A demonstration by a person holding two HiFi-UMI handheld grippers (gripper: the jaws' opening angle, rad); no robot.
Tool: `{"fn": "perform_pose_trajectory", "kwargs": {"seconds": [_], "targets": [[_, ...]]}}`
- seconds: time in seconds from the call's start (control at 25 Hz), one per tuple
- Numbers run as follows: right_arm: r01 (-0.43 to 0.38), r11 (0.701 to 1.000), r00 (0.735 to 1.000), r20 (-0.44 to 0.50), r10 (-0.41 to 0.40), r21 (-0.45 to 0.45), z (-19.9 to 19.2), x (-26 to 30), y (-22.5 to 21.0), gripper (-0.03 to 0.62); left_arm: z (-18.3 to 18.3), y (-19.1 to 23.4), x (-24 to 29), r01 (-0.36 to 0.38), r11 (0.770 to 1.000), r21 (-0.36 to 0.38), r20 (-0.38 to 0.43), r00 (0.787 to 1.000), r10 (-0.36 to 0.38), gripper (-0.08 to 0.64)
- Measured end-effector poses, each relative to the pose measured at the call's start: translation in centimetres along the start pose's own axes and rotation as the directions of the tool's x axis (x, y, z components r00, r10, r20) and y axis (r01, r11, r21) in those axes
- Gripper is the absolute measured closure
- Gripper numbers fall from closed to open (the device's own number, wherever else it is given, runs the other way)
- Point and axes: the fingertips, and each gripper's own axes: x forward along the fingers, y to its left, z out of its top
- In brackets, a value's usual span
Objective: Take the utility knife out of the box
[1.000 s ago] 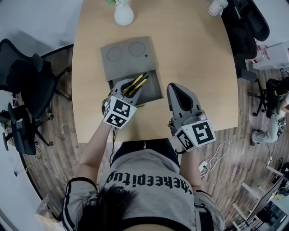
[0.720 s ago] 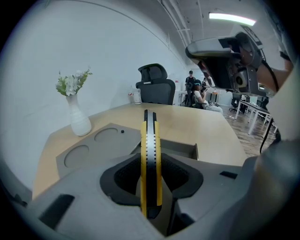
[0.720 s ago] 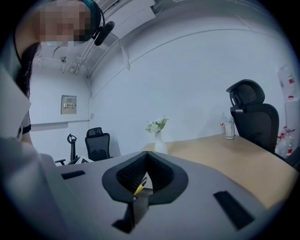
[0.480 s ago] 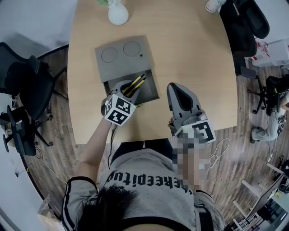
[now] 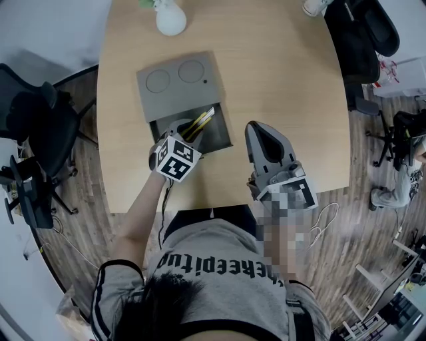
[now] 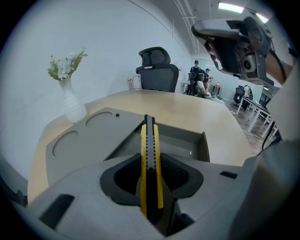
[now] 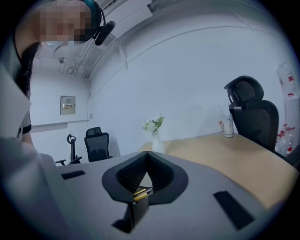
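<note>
As left tongs (image 6: 149, 157) grip it, knife (image 6: 149, 140) shows yellow-black

box (image 5: 174, 83) on table (image 5: 286, 80), vase (image 5: 170, 18) behind (far edge)

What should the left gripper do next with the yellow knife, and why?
Probably lift the left gripper up and back toward the person. Its jaws are shut on the utility knife, but the knife's tip hangs over the open grey box, so it is not yet clear of it.
</note>
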Motion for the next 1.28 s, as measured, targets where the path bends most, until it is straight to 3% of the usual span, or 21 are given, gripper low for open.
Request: {"fn": "perform_pose_trajectory", "kwargs": {"seconds": [0.6,1.28], "targets": [[-0.013,1.000,1.000,-0.010,0.013,0.002,-0.1,0.1,-0.7,0.586,-1.4,-0.5,1.4,0.053,0.993,-0.103,-0.098,0.993,-0.063,0.420],[-0.017,1.000,1.000,-0.011,0.017,0.000,-0.1,-0.2,-0.2,0.586,-1.3,-0.6,1.4,0.033,0.996,-0.083,-0.134,0.990,-0.044,0.417]]}}
